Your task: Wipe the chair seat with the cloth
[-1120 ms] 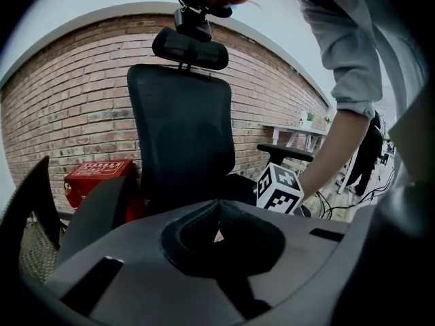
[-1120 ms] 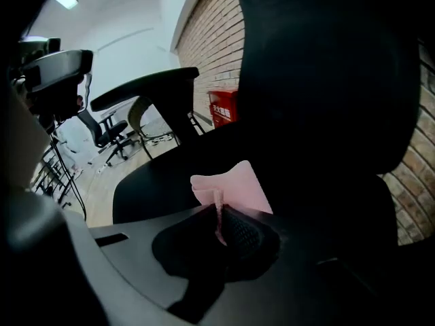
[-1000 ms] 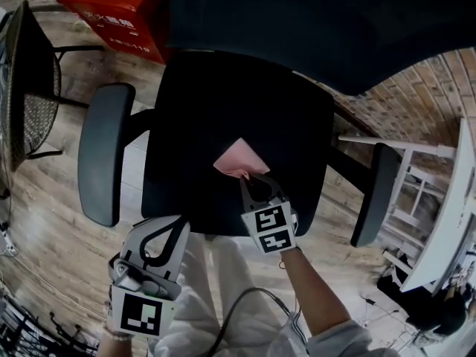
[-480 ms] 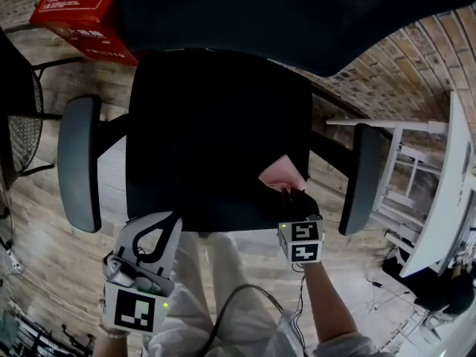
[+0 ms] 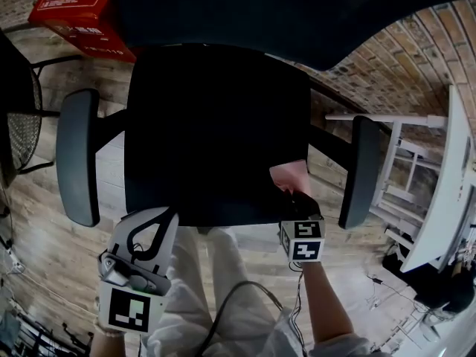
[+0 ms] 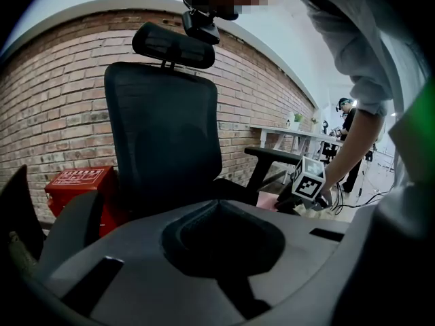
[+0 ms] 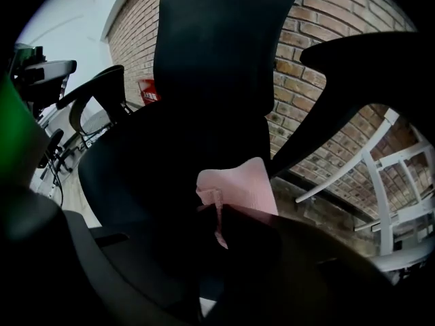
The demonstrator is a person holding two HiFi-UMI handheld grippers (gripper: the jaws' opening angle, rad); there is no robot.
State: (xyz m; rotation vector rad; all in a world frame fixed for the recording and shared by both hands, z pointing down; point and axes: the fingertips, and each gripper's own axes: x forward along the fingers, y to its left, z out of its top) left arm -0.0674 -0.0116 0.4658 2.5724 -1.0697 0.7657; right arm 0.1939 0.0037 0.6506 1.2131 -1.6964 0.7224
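Note:
A black office chair fills the head view; its seat (image 5: 216, 132) is dark and flat. A pink cloth (image 5: 290, 177) lies on the seat's front right corner, held in my right gripper (image 5: 292, 194), which is shut on it. In the right gripper view the pink cloth (image 7: 238, 189) sticks out from between the dark jaws over the seat (image 7: 149, 161). My left gripper (image 5: 149, 236) hangs off the seat's front left edge, jaws together, holding nothing. The left gripper view shows the chair back (image 6: 163, 134) and my right gripper (image 6: 302, 199) beyond.
Two grey armrests (image 5: 76, 155) (image 5: 361, 169) flank the seat. A red box (image 5: 74, 10) stands on the wooden floor at far left, beside a mesh chair (image 5: 18, 117). A white table frame (image 5: 416, 162) and a brick wall (image 5: 416, 58) are on the right.
My right gripper has dragged the pink cloth from the seat's middle front to its front right corner. The left gripper has barely moved.

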